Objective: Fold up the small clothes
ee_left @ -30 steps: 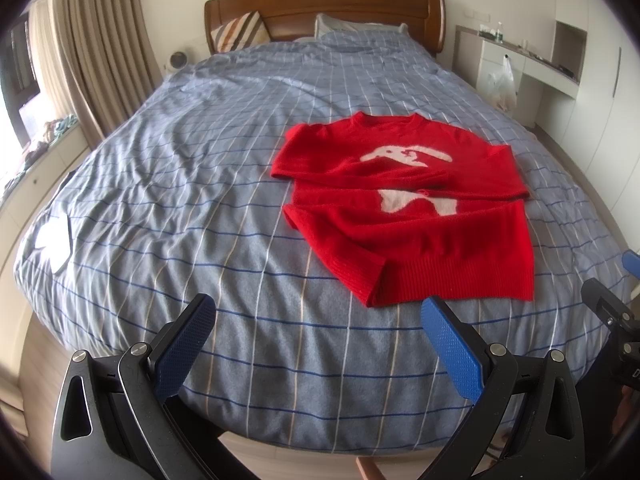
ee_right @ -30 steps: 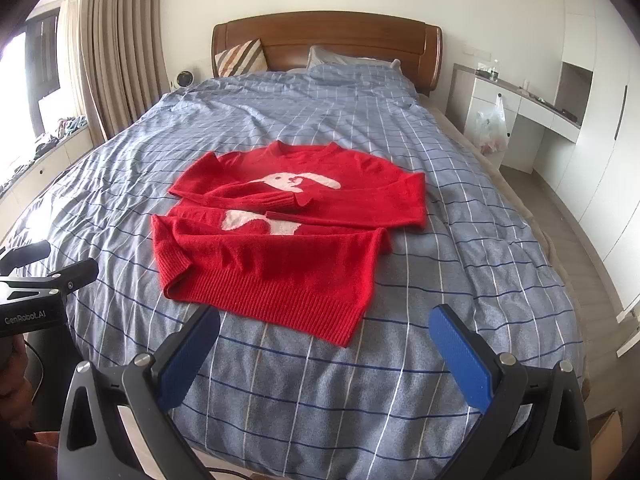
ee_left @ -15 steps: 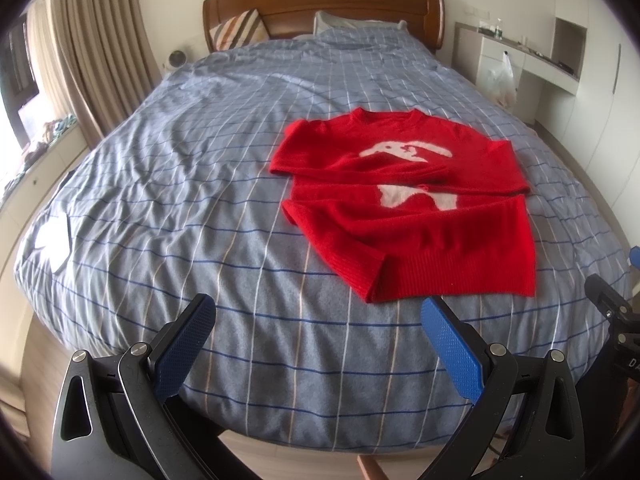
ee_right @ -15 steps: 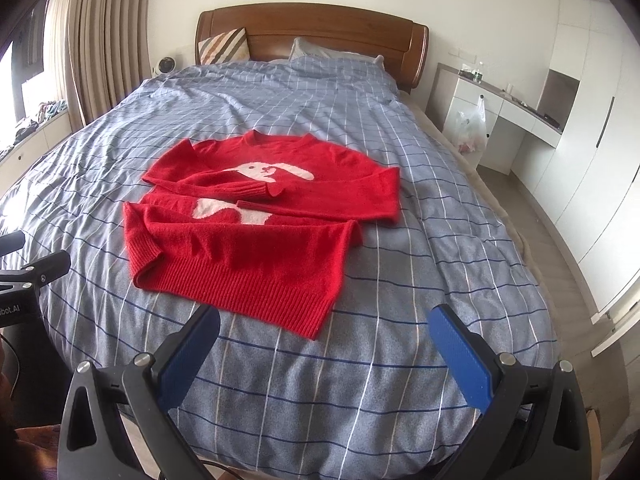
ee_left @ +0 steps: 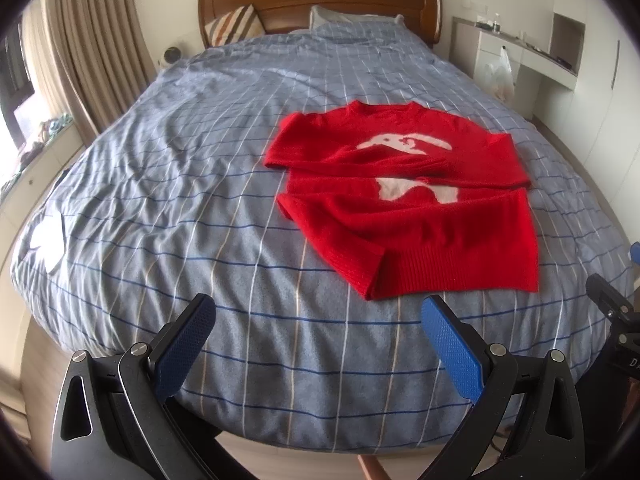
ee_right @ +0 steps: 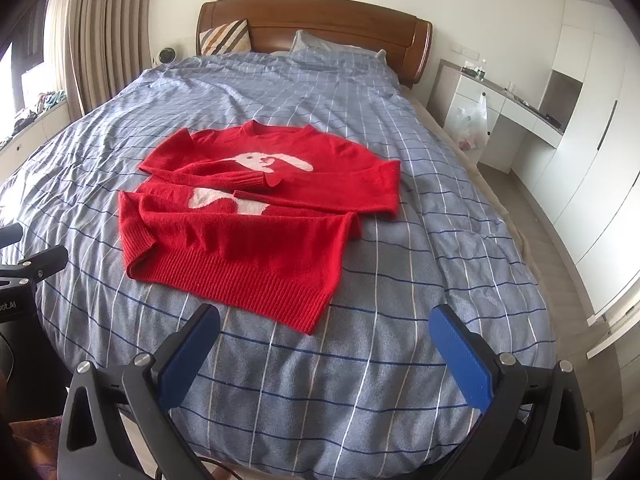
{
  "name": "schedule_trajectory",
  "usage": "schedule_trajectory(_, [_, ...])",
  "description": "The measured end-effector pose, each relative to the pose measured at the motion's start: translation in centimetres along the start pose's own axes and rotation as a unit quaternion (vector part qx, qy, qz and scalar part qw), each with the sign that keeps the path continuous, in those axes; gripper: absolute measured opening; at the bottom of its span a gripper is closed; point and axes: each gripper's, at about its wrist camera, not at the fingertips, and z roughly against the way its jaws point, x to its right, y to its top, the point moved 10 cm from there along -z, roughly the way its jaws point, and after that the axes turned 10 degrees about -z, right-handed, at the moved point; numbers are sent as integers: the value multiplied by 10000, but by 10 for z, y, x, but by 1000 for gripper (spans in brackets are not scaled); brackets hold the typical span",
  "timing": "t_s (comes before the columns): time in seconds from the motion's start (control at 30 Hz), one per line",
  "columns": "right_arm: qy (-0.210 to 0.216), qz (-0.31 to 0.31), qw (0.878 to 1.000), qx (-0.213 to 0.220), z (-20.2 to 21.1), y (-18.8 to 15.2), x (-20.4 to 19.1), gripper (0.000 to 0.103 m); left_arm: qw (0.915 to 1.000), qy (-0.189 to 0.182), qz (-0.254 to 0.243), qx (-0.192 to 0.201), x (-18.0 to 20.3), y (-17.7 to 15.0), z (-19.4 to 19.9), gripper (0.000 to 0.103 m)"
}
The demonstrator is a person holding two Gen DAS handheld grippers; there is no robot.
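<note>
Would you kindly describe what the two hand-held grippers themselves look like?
Both look alike: the left hand-held gripper and right hand-held gripper have black angular frames with cut-out slots and silver pivot bolts, carrying blue fingers with dotted, textured pads. White lettering shows on the left one's body in the right wrist view.

Both tools spread wide, gripping nothing

The left tool (ee_left: pixel 316 328) sits low in its own view with its two blue-padded fingers (ee_left: pixel 182 346) splayed far apart, the black linkages angled outward beneath them. The right tool (ee_right: pixel 324 338) shows the same stance, blue pads (ee_right: pixel 460 362) facing inward across a broad gap. Part of the right tool's black body shows at the right edge of the left view, and the left tool's body at the left edge of the right view
</note>
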Motion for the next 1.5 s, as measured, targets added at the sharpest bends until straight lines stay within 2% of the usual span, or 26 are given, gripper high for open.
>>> schedule_trajectory(0.07, [-22, 76, 10000, 43, -5, -1, 7, 103, 9991, -348, 221, -67, -8, 0, -14, 103])
schedule_trajectory(0.13, [-216, 160, 9996, 129, -12, -1, 22, 103, 9957, -749, 536, -112, -18, 1, -29, 102])
schedule_trajectory(0.17, [-315, 194, 9992, 139, -17, -1, 29, 103, 9942, -860, 639, -132, -22, 3, -35, 102])
schedule_trajectory(0.23, [-243, 177, 9995, 58, -31, -5, 37, 103, 9924, -1019, 684, -107, -24, 8, -48, 102])
schedule_trajectory(0.33, [462, -134, 9985, -256, -57, -13, 30, 103, 9916, -1191, 450, -204, -6, 19, -73, 102])
schedule_trajectory(0.4, [1021, -463, 9924, -506, -77, -18, 20, 102, 9932, -1039, 286, -448, 4, 17, -98, 102])
schedule_trajectory(0.47, [1318, -688, 9862, -725, -96, -23, 12, 99, 9934, -928, 168, -649, 13, 11, -119, 100])
schedule_trajectory(0.5, [1521, -800, 9815, -842, -105, -24, 7, 93, 9935, -873, 90, -730, 16, 8, -127, 91])
schedule_trajectory(0.53, [1677, -880, 9773, -954, -112, -27, 2, 89, 9931, -858, 18, -799, 19, 4, -132, 72])
schedule_trajectory(0.57, [1773, -980, 9727, -1133, -122, -32, -2, 81, 9921, -969, -22, -800, 23, 3, -134, 63])
schedule_trajectory(0.6, [1829, -1069, 9694, -1237, -128, -35, -4, 70, 9911, -1119, -5, -714, 26, 4, -131, 39])
schedule_trajectory(0.63, [1913, -1152, 9666, -1256, -132, -36, -5, 63, 9905, -1211, 41, -652, 26, 5, -127, 12])
schedule_trajectory(0.67, [1956, -1242, 9651, -1217, -133, -35, -3, 37, 9893, -1327, 102, -603, 24, 5, -121, 8])
schedule_trajectory(0.7, [1994, -1396, 9626, -1190, -130, -34, 2, 4, 9881, -1432, 181, -529, 19, 5, -114, 8])
schedule_trajectory(0.73, [2113, -1563, 9576, -1178, -125, -32, 7, 4, 9863, -1558, 298, -452, 13, 4, -106, 7])
schedule_trajectory(0.83, [2317, -1687, 9499, -1244, -101, -33, 19, 4, 9746, -2105, 686, -336, -7, -9, -79, 7])
schedule_trajectory(0.93, [2397, -1692, 9454, -1420, -80, -44, 22, 4, 9643, -2458, 928, -335, -17, -29, -64, 7])
schedule_trajectory(1.0, [2296, -1620, 9472, -1548, -76, -54, 23, 4, 9629, -2495, 955, -374, -16, -41, -62, 5])
schedule_trajectory(1.07, [2115, -1526, 9510, -1661, -81, -63, 23, 4, 9663, -2400, 829, -431, -12, -49, -70, 7])
schedule_trajectory(1.17, [1992, -1576, 9512, -1752, -94, -70, 25, 4, 9681, -2286, 851, -577, -11, -59, -81, 22])
schedule_trajectory(1.23, [1927, -1558, 9532, -1730, -96, -69, 23, 4, 9675, -2305, 951, -425, -16, -56, -78, 62])
schedule_trajectory(1.3, [1894, -1526, 9548, -1709, -98, -67, 22, 4, 9649, -2372, 1116, -162, -22, -52, -70, 82])
schedule_trajectory(1.43, [1825, -1434, 9583, -1670, -99, -68, 20, 4, 9518, -2772, 1309, 59, -22, -46, -63, 85])
schedule_trajectory(1.5, [1811, -1386, 9594, -1659, -98, -72, 22, 4, 9516, -2769, 1334, 19, -19, -45, -68, 86])
